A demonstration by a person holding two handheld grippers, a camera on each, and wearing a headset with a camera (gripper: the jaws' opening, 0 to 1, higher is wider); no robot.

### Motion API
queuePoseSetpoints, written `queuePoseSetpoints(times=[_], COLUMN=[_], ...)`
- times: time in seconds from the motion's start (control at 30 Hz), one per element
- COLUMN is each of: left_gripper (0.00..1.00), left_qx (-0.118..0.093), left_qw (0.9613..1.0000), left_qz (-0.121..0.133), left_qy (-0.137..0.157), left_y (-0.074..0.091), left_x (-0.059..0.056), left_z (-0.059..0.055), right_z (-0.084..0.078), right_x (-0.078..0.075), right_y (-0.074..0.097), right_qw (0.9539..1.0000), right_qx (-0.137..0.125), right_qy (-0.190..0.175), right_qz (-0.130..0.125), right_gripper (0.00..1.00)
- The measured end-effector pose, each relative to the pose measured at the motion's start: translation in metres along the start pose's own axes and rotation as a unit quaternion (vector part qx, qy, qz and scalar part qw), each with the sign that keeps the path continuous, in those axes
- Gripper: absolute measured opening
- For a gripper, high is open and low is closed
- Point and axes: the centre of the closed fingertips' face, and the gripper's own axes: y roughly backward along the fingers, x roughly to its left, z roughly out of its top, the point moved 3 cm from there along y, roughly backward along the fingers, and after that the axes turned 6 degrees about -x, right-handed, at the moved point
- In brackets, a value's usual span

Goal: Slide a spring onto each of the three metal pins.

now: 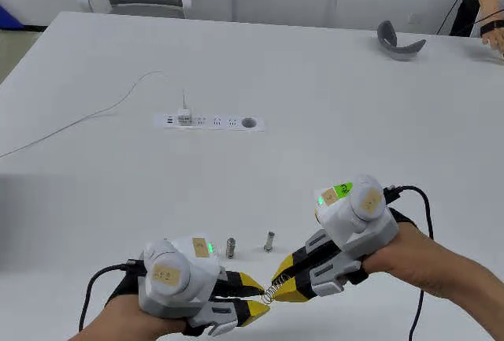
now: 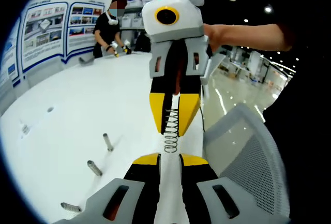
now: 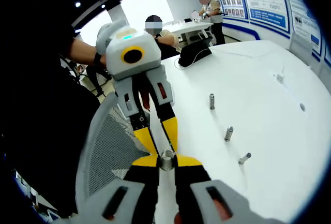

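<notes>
Left tool [image 1: 257, 295], jaws parted, straddles one end of the spring [image 1: 272, 286]; right tool [image 1: 279, 282] clamps the other end, above the surface [image 1: 315, 81].

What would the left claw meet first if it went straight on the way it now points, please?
The spring, straight away: it lies in line at the left claw's tips, its far end gripped by the right claw facing it. Whether the left claw touches it is unclear.

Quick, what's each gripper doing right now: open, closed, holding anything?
Left gripper: tips at one end of the spring; whether it clamps cannot be told.
Right gripper: closed on the spring.
</notes>
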Motion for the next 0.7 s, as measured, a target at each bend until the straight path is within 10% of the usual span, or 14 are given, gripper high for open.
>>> queuePoseSetpoints(times=[0.7], left_gripper=[0.22], left_qx=[0.000], left_qw=[0.9947], left_qz=[0.088], left_qy=[0.053], left_y=[0.031], left_x=[0.023], left_z=[-0.034], right_z=[-0.037], right_x=[-0.020], right_y=[0.001], right_qw=[0.9962], right_qx=[0.035], right_qy=[-0.031], right_qz=[-0.074], right_gripper=[0.12])
